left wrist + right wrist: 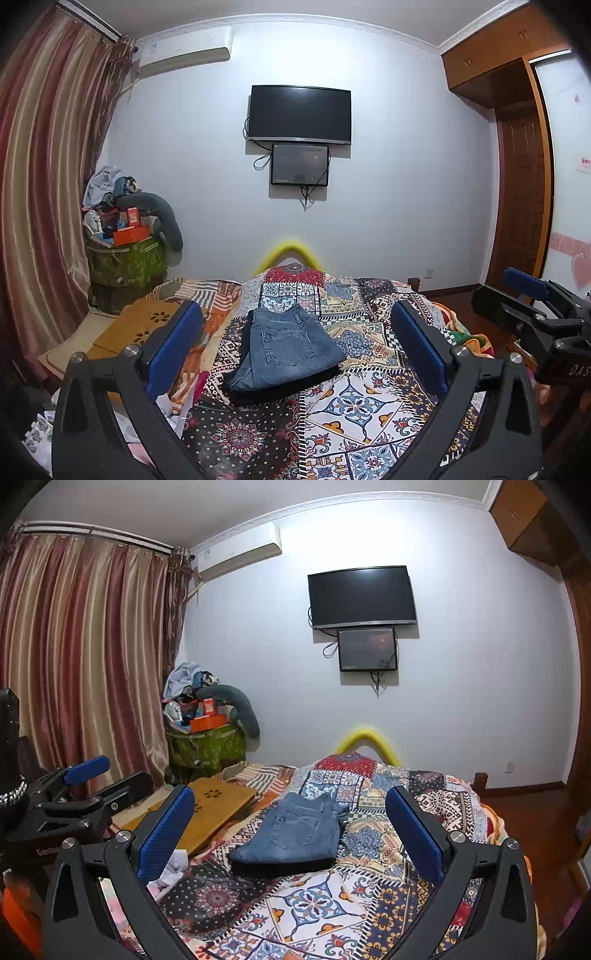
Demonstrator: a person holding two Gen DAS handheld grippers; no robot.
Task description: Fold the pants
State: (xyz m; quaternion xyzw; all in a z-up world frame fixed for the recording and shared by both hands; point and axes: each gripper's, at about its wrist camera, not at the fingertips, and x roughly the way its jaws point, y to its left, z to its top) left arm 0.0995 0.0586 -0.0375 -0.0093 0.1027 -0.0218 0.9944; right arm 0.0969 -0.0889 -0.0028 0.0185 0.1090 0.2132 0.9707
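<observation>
Left wrist view: the left gripper [295, 343] is spread wide with nothing between its blue pads [173, 350]. Beyond and between them lie the pants [286, 350], blue jeans folded into a compact stack with a back pocket facing up, resting on the patchwork quilt [354, 402] near the middle of the bed, apart from both fingers. Toward the bed's left edge a wooden lap tray [136, 328] lies flat, and crumpled white cloth [170, 406] sits just under the left pad. Past the far end of the bed a yellow curved bar [290, 251] rises against the wall, which carries a television [299, 112] with a smaller screen [300, 164] below it. A heaped green basket [127, 254] stands in the left corner beside striped curtains [44, 177]. At the right edge of this view the right gripper [524, 295] shows from the side, its blue pad apart from its mate.

Right wrist view: the right gripper [290, 827] is likewise released, empty, framing the pants [291, 834] from a little farther right, so the dark underside layer of the fold shows along the near edge. Nothing lies between fingers and jeans except quilt [314, 901]. Here the lap tray [210, 805] appears more fully, and the left gripper [86, 775] appears at the left edge of the frame, parted. A wooden wardrobe [491, 55] is clearer in the left wrist view.
</observation>
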